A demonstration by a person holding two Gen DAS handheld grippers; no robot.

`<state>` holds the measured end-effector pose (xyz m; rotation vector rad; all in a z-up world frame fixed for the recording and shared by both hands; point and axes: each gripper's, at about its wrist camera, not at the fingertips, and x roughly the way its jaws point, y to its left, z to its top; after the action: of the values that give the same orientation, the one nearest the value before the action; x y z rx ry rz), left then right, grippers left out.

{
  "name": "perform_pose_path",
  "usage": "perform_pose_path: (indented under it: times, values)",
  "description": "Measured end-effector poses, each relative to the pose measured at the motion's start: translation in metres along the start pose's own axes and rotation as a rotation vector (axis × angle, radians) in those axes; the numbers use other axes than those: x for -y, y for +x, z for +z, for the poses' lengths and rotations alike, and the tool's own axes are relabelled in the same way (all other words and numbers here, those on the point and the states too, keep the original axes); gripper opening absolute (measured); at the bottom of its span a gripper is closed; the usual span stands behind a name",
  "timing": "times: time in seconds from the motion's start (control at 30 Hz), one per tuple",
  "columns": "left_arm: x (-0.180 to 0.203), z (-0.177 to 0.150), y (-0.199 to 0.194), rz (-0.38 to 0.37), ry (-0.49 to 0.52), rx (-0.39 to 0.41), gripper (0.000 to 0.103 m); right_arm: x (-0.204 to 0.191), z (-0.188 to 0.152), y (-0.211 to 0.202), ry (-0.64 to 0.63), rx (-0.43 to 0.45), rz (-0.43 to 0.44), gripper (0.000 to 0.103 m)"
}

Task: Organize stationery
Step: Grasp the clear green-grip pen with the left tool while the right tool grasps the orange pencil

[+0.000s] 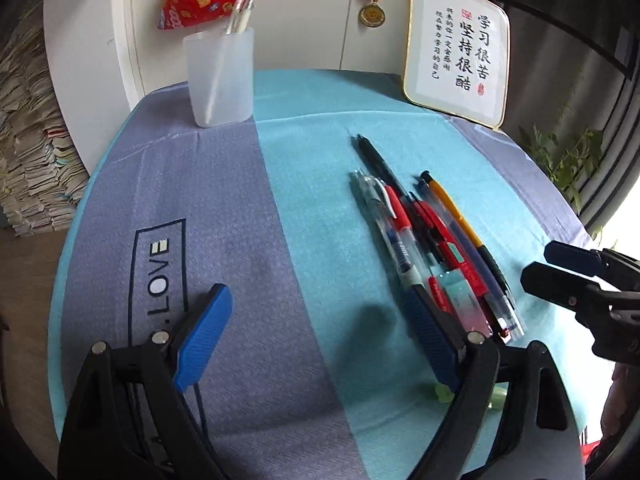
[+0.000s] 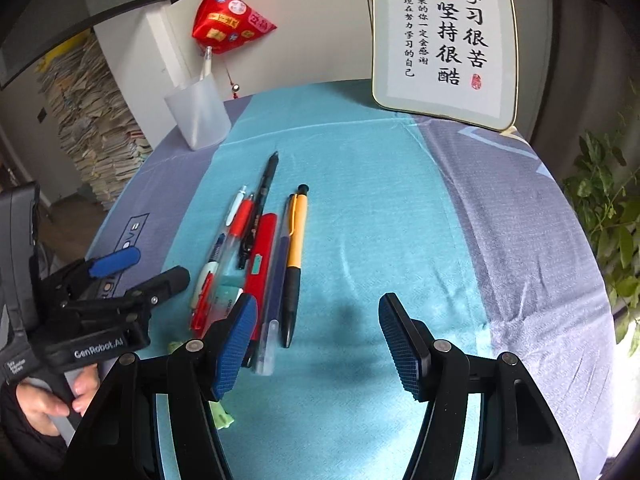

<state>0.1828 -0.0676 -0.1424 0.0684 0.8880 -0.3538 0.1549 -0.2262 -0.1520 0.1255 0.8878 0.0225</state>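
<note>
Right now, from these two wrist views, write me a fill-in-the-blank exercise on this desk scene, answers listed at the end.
1. The frosted cup stands on the cloth and holds ____ pens.
2. The pile of pens lies on the ____ stripe of the cloth.
3. The yellow pen has a ____ grip.
4. Both the left gripper and the right gripper are ____, holding nothing.

Missing words: white; turquoise; black; open
</note>
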Motion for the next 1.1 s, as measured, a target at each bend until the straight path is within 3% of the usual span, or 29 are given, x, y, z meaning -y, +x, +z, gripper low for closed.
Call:
perform_pose_path:
  times: [0.27, 0.57, 0.73, 0.87, 0.97, 1.03, 1.07, 1.1]
  values:
    - [0.001, 0.003, -0.006, -0.025, -0.013, 0.009, 0.087, 0.006, -0.007, -0.004, 0.03, 0.0, 0.013, 0.065]
    - [0.018, 0.008, 0.004, 0.056, 0.064, -0.003, 0.09, 0.008, -0.007, -0.001, 0.038, -0.021, 0.001, 0.065]
    - [0.017, 0.012, 0.008, 0.049, 0.036, -0.046, 0.09, 0.009, -0.004, 0.001, 0.049, -0.025, 0.009, 0.065]
    - [0.018, 0.027, 0.022, 0.031, -0.015, -0.174, 0.09, 0.008, 0.001, 0.001, 0.049, -0.025, 0.007, 0.065]
    - [0.029, 0.035, 0.031, 0.046, 0.045, -0.198, 0.079, 0.004, 0.007, -0.002, 0.033, -0.015, -0.006, 0.065]
    - [0.038, 0.034, 0.028, 0.065, 0.082, -0.176, 0.052, 0.003, 0.011, -0.003, 0.025, -0.01, -0.021, 0.065]
    - [0.04, 0.035, 0.026, 0.061, 0.08, -0.172, 0.03, 0.004, 0.013, -0.002, 0.025, -0.01, -0.027, 0.065]
    - [0.04, 0.036, 0.026, 0.04, 0.069, -0.182, 0.024, 0.005, 0.014, -0.002, 0.028, -0.011, -0.029, 0.065]
